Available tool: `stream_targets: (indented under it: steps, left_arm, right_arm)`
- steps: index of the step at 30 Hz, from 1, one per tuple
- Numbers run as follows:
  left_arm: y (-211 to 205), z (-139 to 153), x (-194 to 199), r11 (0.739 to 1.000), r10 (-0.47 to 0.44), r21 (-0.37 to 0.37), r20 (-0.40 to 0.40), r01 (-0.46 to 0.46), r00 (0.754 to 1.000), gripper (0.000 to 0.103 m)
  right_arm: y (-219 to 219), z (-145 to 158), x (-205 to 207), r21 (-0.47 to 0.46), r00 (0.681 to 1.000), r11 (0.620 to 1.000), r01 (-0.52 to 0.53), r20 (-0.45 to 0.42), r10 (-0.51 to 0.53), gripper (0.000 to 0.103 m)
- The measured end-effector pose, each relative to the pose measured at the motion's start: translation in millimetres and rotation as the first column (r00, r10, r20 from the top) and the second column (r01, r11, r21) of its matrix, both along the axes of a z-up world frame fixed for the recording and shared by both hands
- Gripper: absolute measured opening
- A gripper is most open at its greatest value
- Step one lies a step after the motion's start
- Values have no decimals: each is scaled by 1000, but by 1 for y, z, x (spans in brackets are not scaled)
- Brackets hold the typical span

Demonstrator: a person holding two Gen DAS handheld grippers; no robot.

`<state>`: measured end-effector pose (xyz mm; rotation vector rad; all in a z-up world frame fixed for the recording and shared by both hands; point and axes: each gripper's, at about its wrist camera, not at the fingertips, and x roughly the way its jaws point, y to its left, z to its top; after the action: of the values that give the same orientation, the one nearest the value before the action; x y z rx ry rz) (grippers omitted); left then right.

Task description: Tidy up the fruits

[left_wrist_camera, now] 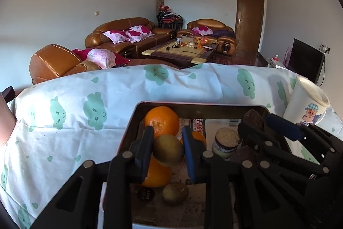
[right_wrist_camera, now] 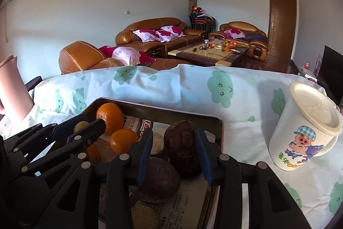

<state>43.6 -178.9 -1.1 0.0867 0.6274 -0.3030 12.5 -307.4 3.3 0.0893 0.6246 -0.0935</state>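
Mid-task, by the look of it. Left gripper [left_wrist_camera: 168, 152] clamped on a kiwi [left_wrist_camera: 168, 150] above the tray [left_wrist_camera: 137, 119]; right gripper [right_wrist_camera: 174, 155] closed around a dark brown fruit [right_wrist_camera: 182, 147] there. Oranges [left_wrist_camera: 161, 121], second kiwi [left_wrist_camera: 175, 193] left unsorted in the tray.

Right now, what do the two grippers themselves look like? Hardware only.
Both match: the left gripper and right gripper have matte black angular linkage frames with round silver pivot pins and cut-out slots, each ending in two flat fingers faced with blue pads. No cables, labels or sleeves show.
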Motion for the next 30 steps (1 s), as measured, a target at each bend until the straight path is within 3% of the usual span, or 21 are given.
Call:
stream_targets:
  steps: [3, 6, 7, 9, 11, 15, 20, 30]
  left_arm:
    - [1, 2, -6, 1000, 10, -1, 15, -10, 1000, 38]
    - [7, 4, -12, 999, 38, 6, 33, -38, 999, 69]
    - [9, 6, -15, 999, 44, 1, 40, -44, 998, 74]
    - [14, 9, -22, 999, 53, -9, 58, -53, 997, 93]
    - [17, 13, -31, 998, 67, -6, 94, -67, 993, 103]
    - [17, 18, -51, 997, 57, 35, 167, -63, 984, 103]
    - [21, 16, -67, 995, 54, 77, 189, -70, 981, 103]
    - [41, 20, -93, 995, 75, 40, 225, -86, 971, 103]
  right_arm:
    - [-6, 2, -7, 24, 999, 1000, 20, 28, -21, 59]
    - [-13, 5, -18, 47, 996, 997, 61, 69, -65, 61]
    - [-16, 6, -22, 57, 993, 995, 78, 81, -83, 63]
    - [-22, 10, -31, 70, 984, 990, 124, 119, -132, 67]
    - [-24, 14, -41, 73, 972, 985, 155, 169, -165, 73]
    - [-19, 20, -56, 48, 950, 982, 185, 246, -191, 78]
    - [-9, 24, -69, 23, 943, 980, 200, 266, -199, 78]
    - [9, 29, -108, -3, 921, 975, 222, 329, -208, 78]
